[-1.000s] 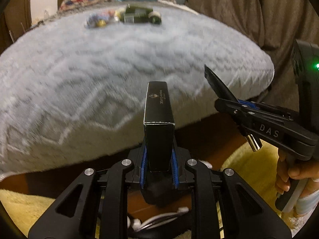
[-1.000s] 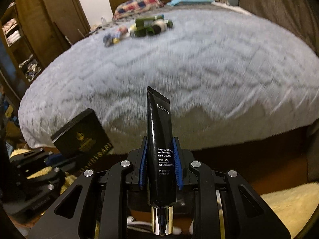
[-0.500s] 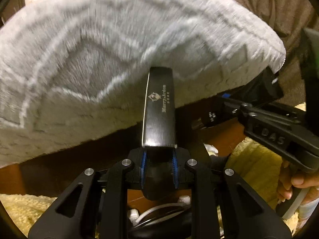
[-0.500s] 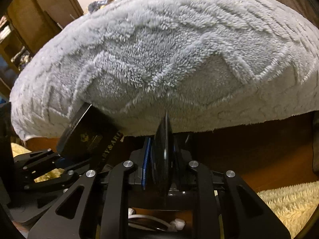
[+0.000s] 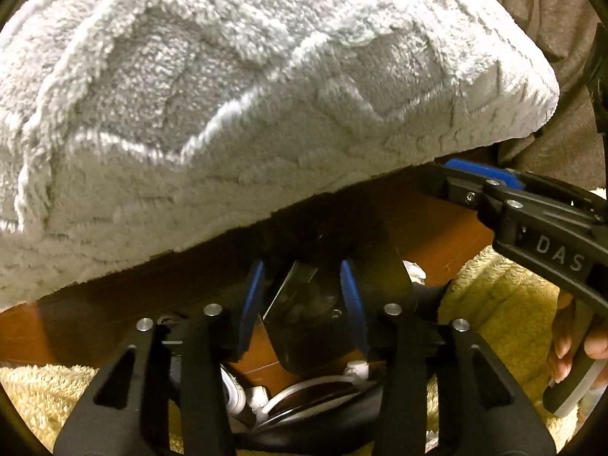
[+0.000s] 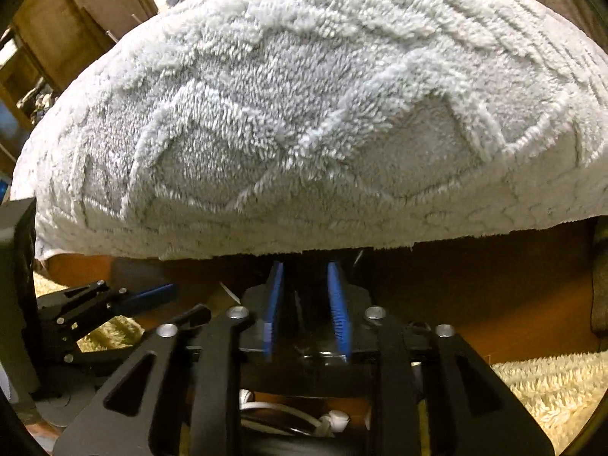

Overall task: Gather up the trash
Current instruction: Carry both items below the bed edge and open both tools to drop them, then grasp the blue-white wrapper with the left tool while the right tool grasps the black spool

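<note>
Blanket [image 6: 304, 114] hem hiding fingertips, black box [image 5: 304, 315] dim

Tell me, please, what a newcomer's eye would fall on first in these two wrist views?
The fluffy grey-white blanket fills the upper part of both views, hanging over a bed edge with dark brown wood below it. Low in each view sit blue-padded jaws: the left gripper stands open around a dark box, and the right gripper is open too. At the bottom edges lies a shaggy yellow rug.
</note>
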Motion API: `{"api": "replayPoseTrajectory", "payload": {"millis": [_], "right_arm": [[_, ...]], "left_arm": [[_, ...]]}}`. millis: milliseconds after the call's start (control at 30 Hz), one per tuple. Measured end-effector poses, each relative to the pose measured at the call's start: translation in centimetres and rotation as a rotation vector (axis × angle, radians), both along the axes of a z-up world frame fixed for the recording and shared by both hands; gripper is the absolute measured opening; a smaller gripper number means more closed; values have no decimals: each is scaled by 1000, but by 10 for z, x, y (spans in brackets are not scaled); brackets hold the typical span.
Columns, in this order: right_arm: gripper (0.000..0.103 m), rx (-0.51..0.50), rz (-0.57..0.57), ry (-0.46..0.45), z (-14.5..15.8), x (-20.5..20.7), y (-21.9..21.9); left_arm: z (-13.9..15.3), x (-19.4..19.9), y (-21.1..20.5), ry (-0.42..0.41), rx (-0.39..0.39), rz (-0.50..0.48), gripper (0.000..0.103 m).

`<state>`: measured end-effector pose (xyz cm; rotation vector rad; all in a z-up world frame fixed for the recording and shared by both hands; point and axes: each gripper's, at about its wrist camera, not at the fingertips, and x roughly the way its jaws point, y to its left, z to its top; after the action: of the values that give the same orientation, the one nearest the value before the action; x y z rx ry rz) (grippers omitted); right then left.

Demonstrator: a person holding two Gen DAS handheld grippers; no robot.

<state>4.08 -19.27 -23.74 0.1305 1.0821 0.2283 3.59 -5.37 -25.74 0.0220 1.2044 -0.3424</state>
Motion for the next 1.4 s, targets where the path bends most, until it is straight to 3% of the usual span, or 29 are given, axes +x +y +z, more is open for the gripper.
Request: {"api": "replayPoseTrajectory", "payload": {"millis": [33,233,400,700,900,1200,1267,1400], "right_arm": [[51,3,-5,-7,2,0,-1],[52,7,-29,-66,25,-8,-11],[65,-2,-64,-151,59,-16,-24],[71,-34,-94,-305,128,18,-42],[71,-22,-77,-315,143,59,-43],[70,-15,-33,-291,136,125,-13],[60,-12,-25,-285,135,138,-6],[50,9,-19,-276,132,158,3]], "left_arm": [[3,0,1,-4,0,1,41],[33,-6,7,-62,-17,25,48],[70,-11,20,-144,-24,46,56],[146,15,49,-284,14,105,66],[156,41,62,-326,40,146,67],[161,102,78,-340,85,184,68],[161,114,80,-349,90,185,67],[159,144,81,-358,97,185,67]]}}
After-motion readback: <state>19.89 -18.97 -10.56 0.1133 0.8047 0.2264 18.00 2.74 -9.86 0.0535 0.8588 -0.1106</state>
